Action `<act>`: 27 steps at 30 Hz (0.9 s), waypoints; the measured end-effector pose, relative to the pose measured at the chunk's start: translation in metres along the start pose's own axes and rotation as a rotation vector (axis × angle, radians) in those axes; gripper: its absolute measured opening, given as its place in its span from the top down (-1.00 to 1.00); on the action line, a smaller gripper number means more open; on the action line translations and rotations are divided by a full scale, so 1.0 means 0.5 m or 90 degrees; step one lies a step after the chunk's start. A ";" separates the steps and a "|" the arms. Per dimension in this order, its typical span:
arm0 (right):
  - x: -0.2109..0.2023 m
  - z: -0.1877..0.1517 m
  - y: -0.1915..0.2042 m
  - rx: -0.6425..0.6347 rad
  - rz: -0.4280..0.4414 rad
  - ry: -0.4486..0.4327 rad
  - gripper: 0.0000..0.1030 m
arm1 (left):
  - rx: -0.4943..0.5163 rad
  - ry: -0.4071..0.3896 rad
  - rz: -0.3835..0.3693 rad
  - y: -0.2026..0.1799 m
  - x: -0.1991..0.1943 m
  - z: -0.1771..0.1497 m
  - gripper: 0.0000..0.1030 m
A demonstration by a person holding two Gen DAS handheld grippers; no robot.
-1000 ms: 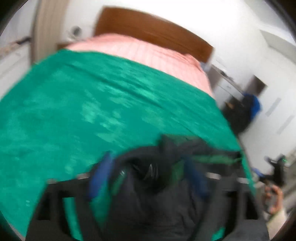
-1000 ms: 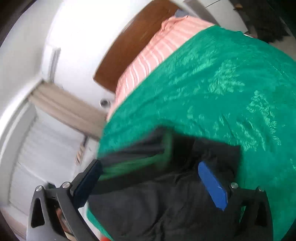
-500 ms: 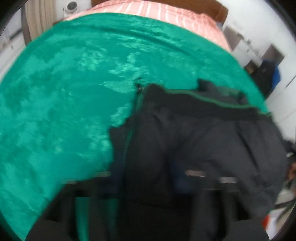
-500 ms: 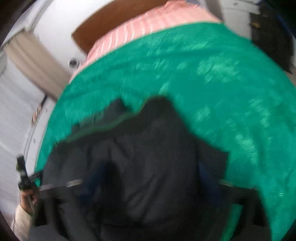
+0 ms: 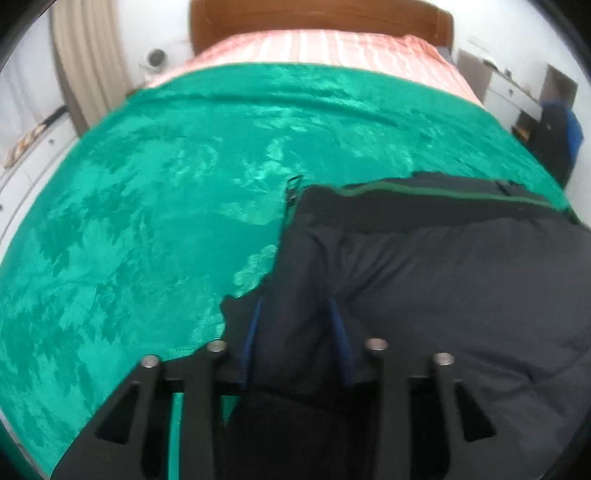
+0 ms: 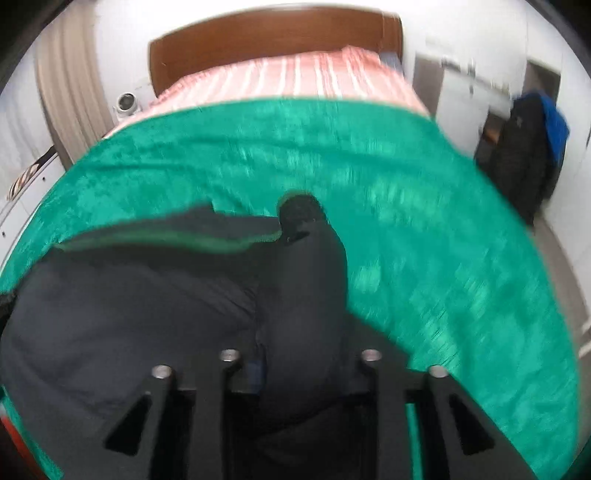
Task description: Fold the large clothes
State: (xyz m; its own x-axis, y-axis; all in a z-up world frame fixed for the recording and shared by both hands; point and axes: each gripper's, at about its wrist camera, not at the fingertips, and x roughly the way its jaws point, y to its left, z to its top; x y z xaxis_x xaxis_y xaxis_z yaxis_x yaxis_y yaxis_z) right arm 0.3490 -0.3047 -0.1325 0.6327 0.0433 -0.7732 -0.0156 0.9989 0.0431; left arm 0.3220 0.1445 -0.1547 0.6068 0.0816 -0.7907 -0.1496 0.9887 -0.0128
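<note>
A large black jacket with a thin green trim lies on a green blanket at the near end of a bed. My left gripper is shut on a bunch of its left side; the blue fingers press the fabric from both sides. In the right wrist view the same jacket spreads to the left, and my right gripper is shut on its right side, with a sleeve or cuff lying ahead on the blanket. The right fingers are mostly buried in cloth.
Beyond the blanket the bed has pink striped sheets and a brown headboard. A dark bag with blue on it stands by white furniture on the right. Curtains and a low white cabinet are at the left.
Both grippers have swung from tilted to level and come down, and the jacket has been spread wide and flat on the near part of the blanket. Both stay shut on it.
</note>
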 end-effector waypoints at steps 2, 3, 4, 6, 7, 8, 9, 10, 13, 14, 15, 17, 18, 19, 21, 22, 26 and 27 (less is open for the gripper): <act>-0.008 -0.021 -0.028 0.043 0.019 -0.036 -0.06 | -0.023 -0.029 0.000 0.012 -0.029 -0.002 -0.37; -0.017 -0.029 -0.046 0.070 0.033 -0.047 -0.12 | -0.031 -0.045 -0.007 0.018 -0.043 0.000 -0.46; -0.041 -0.042 -0.069 0.106 0.038 -0.070 -0.18 | -0.037 -0.067 -0.019 0.026 -0.068 -0.002 -0.46; -0.093 -0.066 -0.086 0.142 0.033 -0.125 -0.27 | -0.038 -0.101 -0.038 0.038 -0.114 -0.008 -0.55; -0.134 -0.088 -0.089 0.153 0.024 -0.163 -0.36 | -0.036 -0.124 -0.041 0.045 -0.148 -0.018 -0.60; -0.176 -0.117 -0.088 0.157 0.015 -0.199 -0.53 | -0.033 -0.142 -0.040 0.049 -0.173 -0.029 -0.72; -0.205 -0.140 -0.086 0.157 0.009 -0.223 -0.63 | -0.029 -0.161 -0.040 0.055 -0.199 -0.041 -0.82; -0.237 -0.174 -0.082 0.153 0.001 -0.247 -0.77 | -0.025 -0.179 -0.038 0.054 -0.232 -0.068 -0.85; -0.287 -0.267 -0.068 0.136 -0.025 -0.264 -0.82 | -0.011 -0.187 -0.029 0.043 -0.289 -0.140 -0.88; -0.292 -0.300 -0.066 0.130 -0.038 -0.255 -0.82 | -0.009 -0.184 -0.024 0.040 -0.299 -0.160 -0.88; -0.293 -0.325 -0.063 0.126 -0.048 -0.244 -0.82 | -0.014 -0.181 -0.016 0.034 -0.311 -0.196 -0.88; -0.284 -0.371 -0.066 0.126 -0.057 -0.220 -0.82 | -0.036 -0.169 -0.019 0.028 -0.317 -0.245 -0.88; -0.275 -0.391 -0.069 0.129 -0.057 -0.201 -0.82 | -0.044 -0.163 -0.021 0.027 -0.312 -0.260 -0.89; -0.266 -0.399 -0.073 0.129 -0.055 -0.188 -0.82 | -0.055 -0.149 -0.026 0.019 -0.304 -0.283 -0.90; -0.247 -0.403 -0.086 0.136 -0.048 -0.160 -0.82 | -0.054 -0.110 -0.028 -0.002 -0.276 -0.311 -0.90; -0.245 -0.404 -0.095 0.144 -0.045 -0.155 -0.82 | -0.049 -0.095 -0.026 -0.015 -0.262 -0.319 -0.90; -0.238 -0.414 -0.122 0.159 -0.051 -0.153 -0.82 | 0.003 -0.056 -0.029 -0.074 -0.208 -0.335 -0.90; -0.233 -0.417 -0.126 0.157 -0.051 -0.146 -0.82 | 0.011 -0.049 -0.029 -0.082 -0.197 -0.338 -0.90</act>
State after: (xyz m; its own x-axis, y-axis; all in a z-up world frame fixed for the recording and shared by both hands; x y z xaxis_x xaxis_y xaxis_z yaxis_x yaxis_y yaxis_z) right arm 0.1151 -0.3694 -0.1771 0.7823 -0.0683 -0.6191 0.2120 0.9639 0.1614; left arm 0.1366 0.0745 -0.1795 0.6706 0.0446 -0.7405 -0.1072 0.9935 -0.0372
